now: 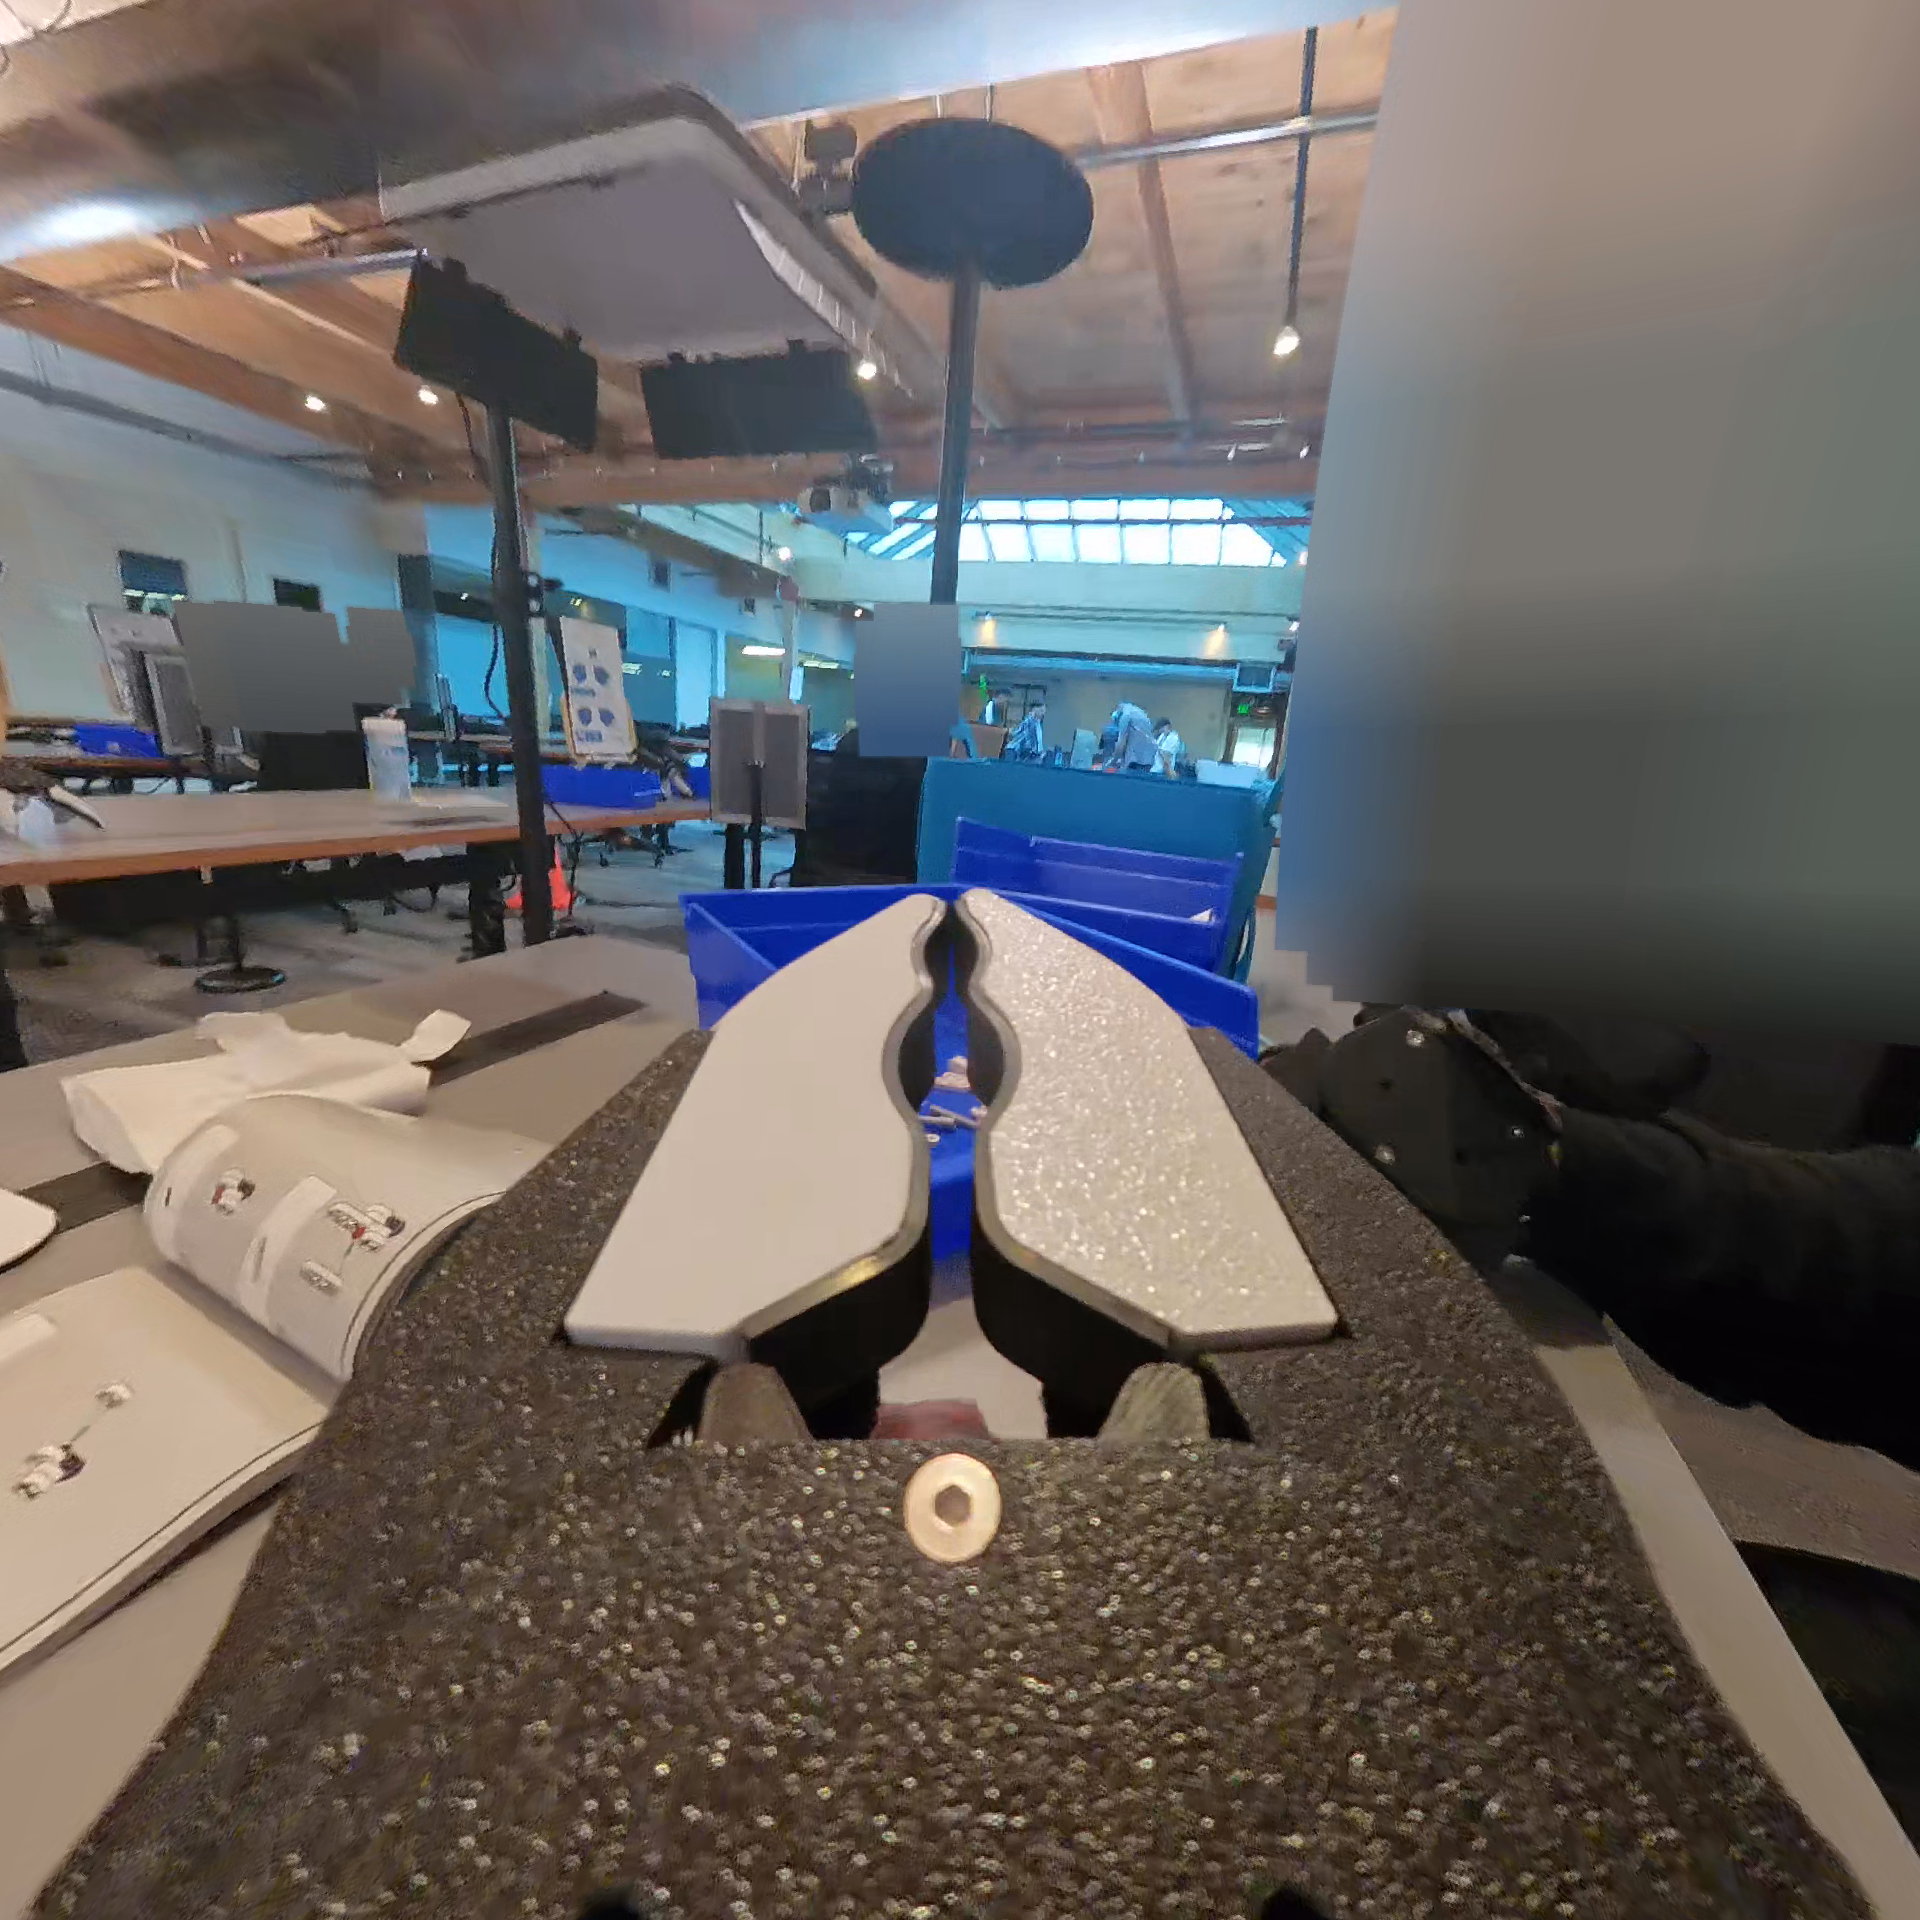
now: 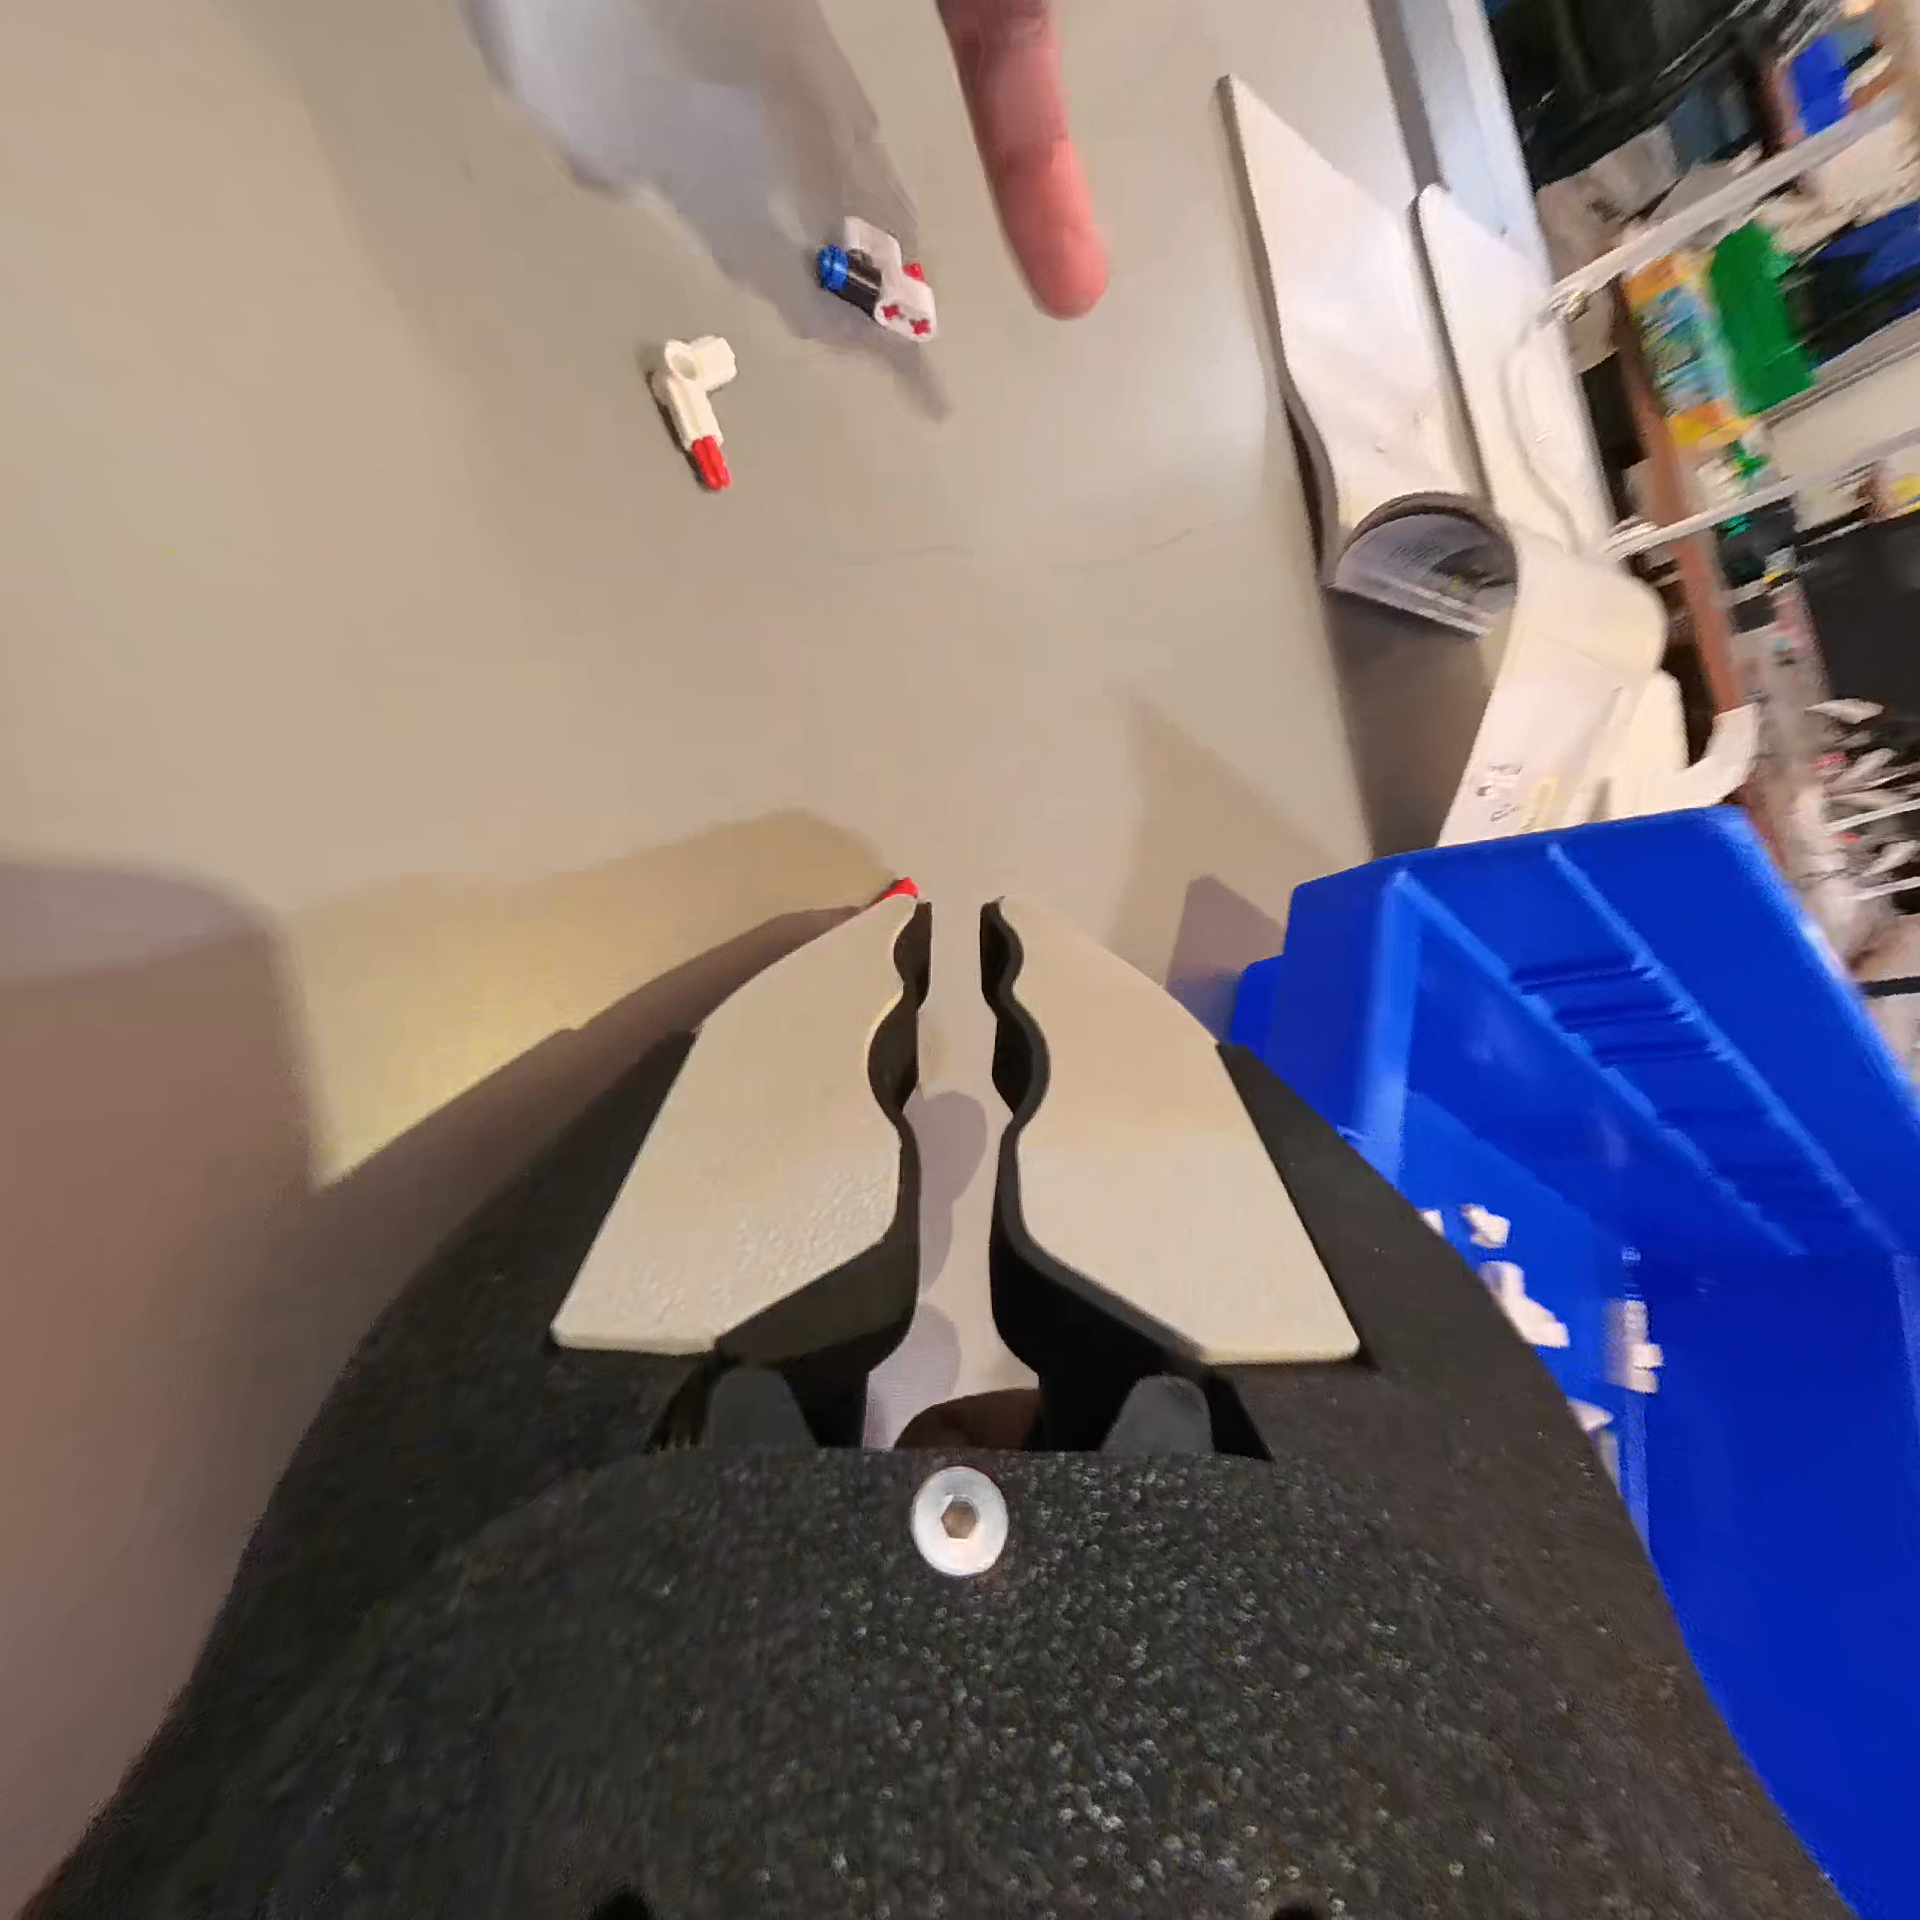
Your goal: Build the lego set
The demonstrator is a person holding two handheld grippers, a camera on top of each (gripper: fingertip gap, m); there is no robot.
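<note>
My left gripper (image 1: pixel 951 906) is shut, its fingertips meeting with nothing seen between them. It hovers over a blue bin (image 1: pixel 769 956) in which small grey parts (image 1: pixel 951 1091) lie. My right gripper (image 2: pixel 956 909) is open just above the grey table (image 2: pixel 416 623), with bare table showing between the pads. A small red piece (image 2: pixel 900 888) peeks out beside the outer edge of its left fingertip, not between the pads. Farther off lie a white elbow piece with a red pin (image 2: pixel 694 405) and a small white, black and blue assembly (image 2: pixel 883 278). A person's finger (image 2: pixel 1039 166) points down near the assembly.
The blue bin (image 2: pixel 1610 1143) stands close at the right gripper's right side. An open booklet (image 2: pixel 1382 416) lies beyond it and also shows in the left wrist view (image 1: pixel 260 1247), with crumpled white paper (image 1: pixel 249 1081) behind. A second blue bin (image 1: pixel 1101 873) stands farther back. A black-sleeved arm (image 1: pixel 1662 1195) is at right. Some 20 cm of space lies between my two pairs of fingers.
</note>
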